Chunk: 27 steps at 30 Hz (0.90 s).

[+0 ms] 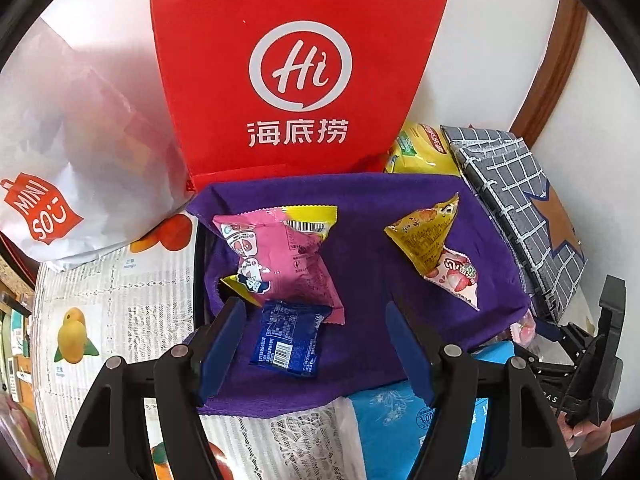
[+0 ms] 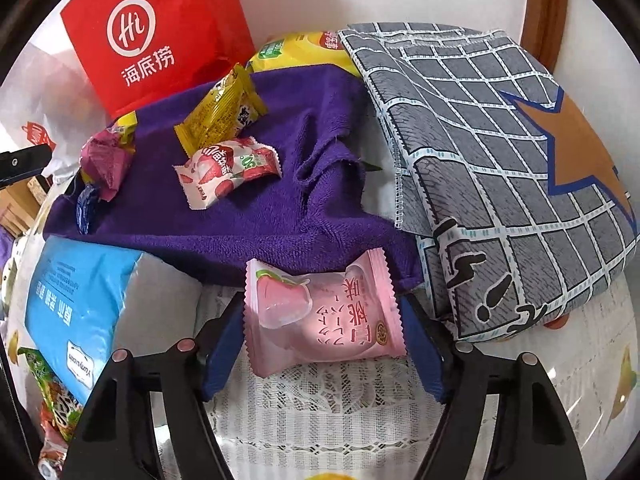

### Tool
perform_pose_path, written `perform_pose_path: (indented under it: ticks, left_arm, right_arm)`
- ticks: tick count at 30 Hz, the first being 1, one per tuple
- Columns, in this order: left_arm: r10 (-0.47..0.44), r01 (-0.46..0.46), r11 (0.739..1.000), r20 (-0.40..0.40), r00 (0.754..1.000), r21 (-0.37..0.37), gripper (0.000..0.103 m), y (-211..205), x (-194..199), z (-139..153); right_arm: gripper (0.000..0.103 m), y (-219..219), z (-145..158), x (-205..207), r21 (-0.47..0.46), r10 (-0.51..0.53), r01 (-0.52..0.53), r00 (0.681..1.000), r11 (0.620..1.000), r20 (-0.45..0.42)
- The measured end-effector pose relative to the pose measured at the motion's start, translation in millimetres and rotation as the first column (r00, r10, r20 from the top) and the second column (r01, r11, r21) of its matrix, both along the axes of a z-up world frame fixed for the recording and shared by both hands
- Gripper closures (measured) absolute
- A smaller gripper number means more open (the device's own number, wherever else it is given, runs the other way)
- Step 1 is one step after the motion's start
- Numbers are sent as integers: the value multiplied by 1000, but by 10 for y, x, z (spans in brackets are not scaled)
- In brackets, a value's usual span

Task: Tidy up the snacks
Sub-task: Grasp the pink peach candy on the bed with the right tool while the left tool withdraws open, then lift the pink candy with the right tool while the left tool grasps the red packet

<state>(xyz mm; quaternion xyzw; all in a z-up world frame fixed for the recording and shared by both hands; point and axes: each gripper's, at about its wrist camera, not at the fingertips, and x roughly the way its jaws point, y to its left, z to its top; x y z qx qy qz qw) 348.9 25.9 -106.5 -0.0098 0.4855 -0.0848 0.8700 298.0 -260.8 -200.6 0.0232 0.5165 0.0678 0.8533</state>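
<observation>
While the left gripper [image 1: 316, 356] hangs wide open over the purple towel [image 1: 360, 248], a dark blue packet [image 1: 290, 338] lies between its fingers, untouched. At the towel's near edge, the right gripper [image 2: 322, 336] brackets a pink peach packet [image 2: 320, 314]; whether its pads press it is unclear.

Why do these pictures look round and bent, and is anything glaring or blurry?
Left wrist view: fisheye lens, so the red bag flares and the corners go black; the white bag looks soft and washed out. Right wrist view: same bending on the grid cloth; mild sheen on the pink snack; light even, centre sharp.
</observation>
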Motion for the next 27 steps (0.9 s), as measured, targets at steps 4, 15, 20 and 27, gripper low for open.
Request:
perform_pose_path:
  ticks: [4,15,20,27]
  left_arm:
    - [-2,2,1000,-3,1000,2,32,-8,2,-7]
    - [-4,4,1000,7,1000,1,32,-16,-14,33]
    - [-8,8,1000,22,1000,0,32,-17,-51,98]
    - [-7,7,1000,46,999,-2,32,-6,-125,211]
  right_arm:
    - [35,-7,6,-14,-2,-6,6,1000,1000,6]
    - [47,-33,32,-33,-15,-19,19,1000,1000,10]
    - [53,-32,56,-48,-17,-18,18,1000,1000,10]
    - [58,-71,132,-134,-16,-35,35,999,999,11]
